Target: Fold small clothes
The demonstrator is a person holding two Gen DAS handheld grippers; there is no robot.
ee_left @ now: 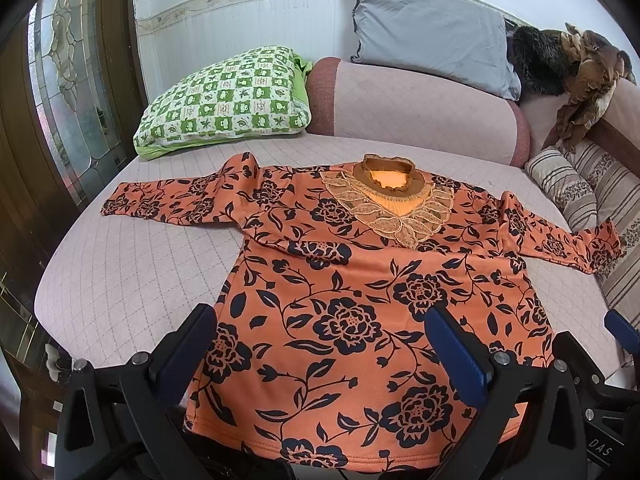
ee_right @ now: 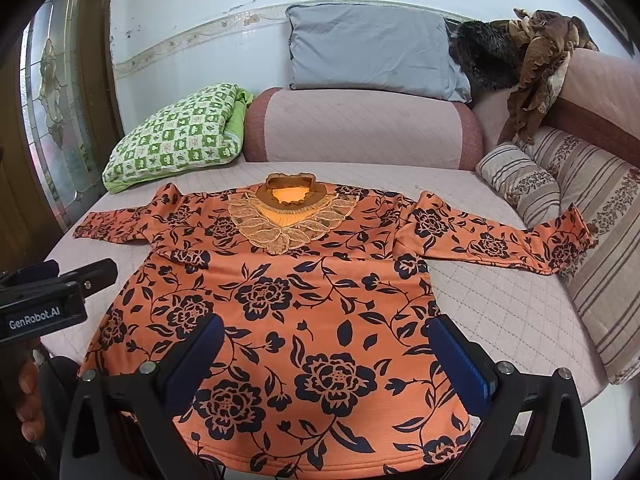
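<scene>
Left wrist view: my left gripper (ee_left: pixel 320 344) spread wide over the floral top (ee_left: pixel 352 288), flat on sofa cushion (ee_left: pixel 132 280). Right gripper (ee_right: pixel 326 350) likewise agape, nothing gripped.

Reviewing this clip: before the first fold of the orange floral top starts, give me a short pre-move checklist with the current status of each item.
1. Orange floral top lies face up and flat on the bed: ok, only slight wrinkles below the chest.
2. Both sleeves spread out sideways: ok; the sleeve on the right ends against the striped cushion.
3. Left gripper open over the hem: ok, jaws wide apart, nothing held.
4. Right gripper open over the hem: ok, nothing held.
5. Fingers touching the fabric: cannot tell.
6. Green checked pillow apart from the top: ok.
</scene>
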